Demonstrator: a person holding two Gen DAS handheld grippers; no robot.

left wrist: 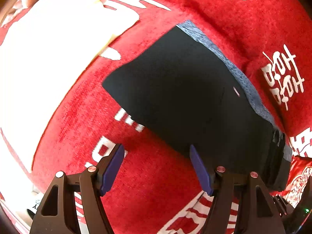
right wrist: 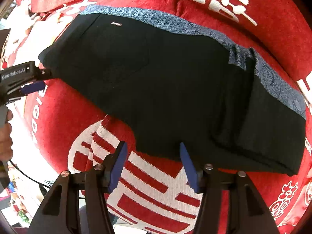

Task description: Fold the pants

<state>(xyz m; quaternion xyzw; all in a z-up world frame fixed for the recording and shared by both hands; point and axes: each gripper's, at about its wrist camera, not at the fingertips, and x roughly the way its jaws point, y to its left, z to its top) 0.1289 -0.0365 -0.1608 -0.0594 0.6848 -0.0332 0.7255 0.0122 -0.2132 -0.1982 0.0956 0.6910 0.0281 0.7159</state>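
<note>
Black pants (left wrist: 185,97) lie folded into a compact stack on the red blanket, with a blue-grey patterned lining strip (left wrist: 234,68) along the far edge. In the right wrist view the pants (right wrist: 165,87) fill the middle, with a small metal tag near the far left. My left gripper (left wrist: 157,150) is open and empty, just short of the pants' near edge. My right gripper (right wrist: 153,148) is open and empty at the pants' near edge. The left gripper also shows in the right wrist view (right wrist: 33,86), beside the pants' left corner.
A red blanket (left wrist: 136,185) with white characters and stripes (right wrist: 148,185) covers the surface. A bright white overexposed patch (left wrist: 48,48) lies at the left. A hand (right wrist: 4,134) and a cable show at the left edge.
</note>
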